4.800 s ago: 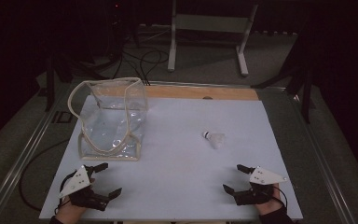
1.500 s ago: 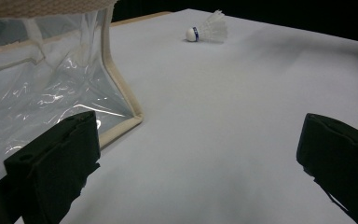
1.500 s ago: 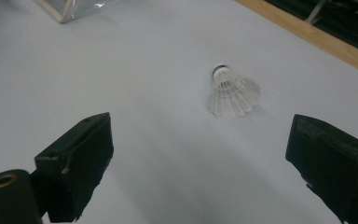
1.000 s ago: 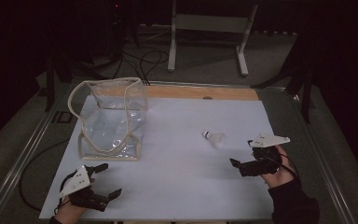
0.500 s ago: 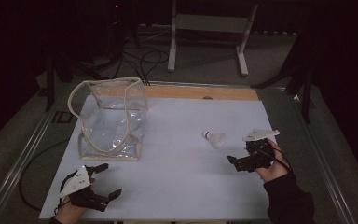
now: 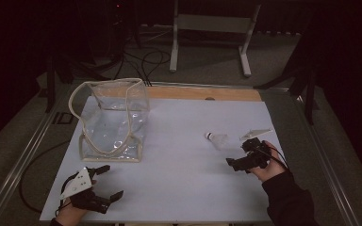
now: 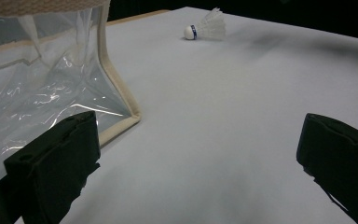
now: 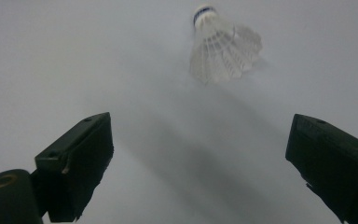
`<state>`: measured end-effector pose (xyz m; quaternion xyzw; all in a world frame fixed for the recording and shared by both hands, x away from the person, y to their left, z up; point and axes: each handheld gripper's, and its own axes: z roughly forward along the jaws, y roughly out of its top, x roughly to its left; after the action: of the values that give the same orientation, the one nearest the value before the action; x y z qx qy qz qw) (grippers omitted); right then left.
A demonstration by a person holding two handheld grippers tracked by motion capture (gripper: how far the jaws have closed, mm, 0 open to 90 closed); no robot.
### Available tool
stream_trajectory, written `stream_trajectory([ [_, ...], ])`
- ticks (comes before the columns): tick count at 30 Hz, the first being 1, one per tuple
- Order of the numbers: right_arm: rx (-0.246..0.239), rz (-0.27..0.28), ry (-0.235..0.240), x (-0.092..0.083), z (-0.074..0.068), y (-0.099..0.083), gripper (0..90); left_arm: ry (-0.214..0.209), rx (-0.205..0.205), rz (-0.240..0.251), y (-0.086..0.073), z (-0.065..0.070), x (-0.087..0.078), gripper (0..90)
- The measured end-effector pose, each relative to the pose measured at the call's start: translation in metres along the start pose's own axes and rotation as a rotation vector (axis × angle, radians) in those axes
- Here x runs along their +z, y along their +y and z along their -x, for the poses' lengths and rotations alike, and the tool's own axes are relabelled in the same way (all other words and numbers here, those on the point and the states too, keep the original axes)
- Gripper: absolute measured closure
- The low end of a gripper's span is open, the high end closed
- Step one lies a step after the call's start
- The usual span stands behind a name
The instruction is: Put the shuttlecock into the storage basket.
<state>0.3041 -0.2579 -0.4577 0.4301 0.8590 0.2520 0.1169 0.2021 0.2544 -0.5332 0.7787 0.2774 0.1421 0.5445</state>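
Since the earlier frame our right gripper (image 6: 238, 164) has moved up the table toward the shuttlecock (image 6: 217, 139); our left gripper (image 6: 104, 181) hasn't shifted. Left to right: left gripper sits near the front-left corner, jaws wide apart, holding nothing, just in front of the clear bag (image 6: 111, 120). Shuttlecock lies on its side on the white table (image 6: 179, 165), right of centre. Right gripper is near it, not touching, jaws wide apart, empty.
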Motion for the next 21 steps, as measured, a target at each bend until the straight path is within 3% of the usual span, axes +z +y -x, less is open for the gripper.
stream_trajectory([
  [10,0.045,-0.122,0.025,0.021,0.003,0.003,7.4,-0.002,-0.003,0.003,0.000,0.000,0.000,0.5],
  [21,0.069,-0.204,0.025,0.038,0.005,0.010,7.4,-0.004,-0.003,0.002,0.000,0.000,0.000,0.5],
])
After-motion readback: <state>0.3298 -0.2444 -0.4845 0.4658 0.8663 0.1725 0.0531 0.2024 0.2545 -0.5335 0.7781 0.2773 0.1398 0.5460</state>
